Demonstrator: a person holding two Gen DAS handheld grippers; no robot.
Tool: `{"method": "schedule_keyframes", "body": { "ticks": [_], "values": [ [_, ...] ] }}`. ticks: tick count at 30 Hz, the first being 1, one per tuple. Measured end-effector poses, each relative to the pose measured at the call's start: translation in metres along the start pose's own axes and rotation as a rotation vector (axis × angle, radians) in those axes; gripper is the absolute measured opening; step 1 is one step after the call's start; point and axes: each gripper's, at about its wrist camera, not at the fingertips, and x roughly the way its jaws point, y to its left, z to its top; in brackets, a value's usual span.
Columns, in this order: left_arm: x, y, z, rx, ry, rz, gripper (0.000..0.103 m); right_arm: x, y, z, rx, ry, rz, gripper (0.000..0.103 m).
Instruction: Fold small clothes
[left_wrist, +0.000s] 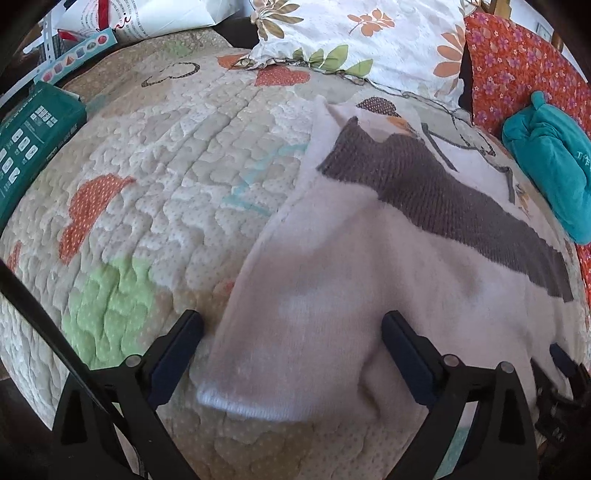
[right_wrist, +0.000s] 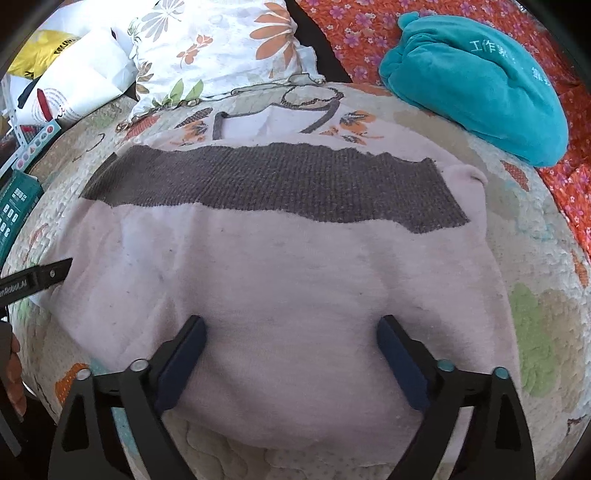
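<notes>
A pale pink sweater (right_wrist: 280, 266) with a broad grey knitted band (right_wrist: 273, 184) lies spread flat on the patterned quilt (left_wrist: 147, 177), its near hem just in front of both tools. The left gripper (left_wrist: 291, 332) stands with its fingers spread wide over the sweater's left edge, where a sleeve with a white ribbed cuff (left_wrist: 251, 402) is folded toward the near side, and the right gripper (right_wrist: 290, 336) is likewise spread apart above the garment's middle, pinching nothing. Farther off, a floral pillow (right_wrist: 221, 44) sits at the far side and a teal plush bundle (right_wrist: 476, 85) rests at the far right against an orange flowered cloth (left_wrist: 517, 66).
</notes>
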Motion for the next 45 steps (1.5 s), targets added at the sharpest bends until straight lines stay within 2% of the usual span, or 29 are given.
{"method": "schedule_keyframes", "body": {
  "ticks": [6, 8, 9, 10, 12, 16, 19, 21, 24, 26, 28, 30, 38, 42, 45],
  "values": [
    [0.011, -0.001, 0.021, -0.002, -0.025, -0.003, 0.097, 0.002, 0.005, -0.003, -0.015, -0.014, -0.013, 0.103],
    [0.013, -0.001, 0.025, 0.002, -0.026, -0.013, 0.083, 0.002, 0.005, -0.004, -0.014, -0.014, -0.011, 0.103],
    [0.013, -0.002, 0.028, 0.011, -0.027, -0.006, 0.059, 0.002, 0.005, -0.004, -0.016, -0.017, -0.011, 0.103],
    [0.013, -0.002, 0.031, 0.021, -0.024, -0.002, 0.042, 0.001, 0.005, -0.004, -0.017, -0.018, -0.010, 0.103],
    [0.012, 0.006, 0.038, -0.006, -0.019, -0.024, 0.033, 0.001, 0.005, -0.005, -0.017, -0.021, -0.010, 0.103],
    [0.009, 0.030, 0.053, -0.093, -0.042, 0.000, 0.033, 0.001, 0.006, -0.006, -0.025, -0.024, -0.013, 0.103],
    [0.004, 0.047, 0.061, -0.143, -0.067, 0.081, 0.027, 0.001, 0.006, -0.006, -0.027, -0.021, -0.013, 0.103],
    [0.000, 0.055, 0.061, -0.169, -0.068, 0.069, 0.027, 0.001, 0.006, -0.006, -0.030, -0.020, -0.014, 0.103],
    [-0.013, 0.056, 0.057, -0.171, -0.086, 0.011, 0.027, 0.001, 0.006, -0.006, -0.030, -0.020, -0.015, 0.103],
    [-0.023, 0.046, 0.051, -0.119, -0.106, -0.015, 0.033, 0.001, 0.006, -0.006, -0.029, -0.021, -0.016, 0.103],
    [-0.030, 0.035, 0.045, -0.065, -0.119, -0.023, 0.051, 0.001, 0.007, -0.006, -0.031, -0.023, -0.018, 0.103],
    [-0.034, 0.022, 0.038, -0.008, -0.132, -0.013, 0.058, 0.001, 0.007, -0.006, -0.031, -0.025, -0.021, 0.103],
    [-0.026, -0.011, 0.016, 0.131, -0.097, 0.046, 0.058, 0.002, 0.007, -0.006, -0.033, -0.028, -0.023, 0.103],
    [-0.020, -0.023, 0.006, 0.197, -0.091, 0.089, 0.066, 0.002, 0.007, -0.006, -0.033, -0.029, -0.027, 0.103],
    [-0.014, -0.026, 0.002, 0.216, -0.067, 0.095, 0.067, 0.001, 0.007, -0.006, -0.033, -0.030, -0.029, 0.103]
  ]
}}
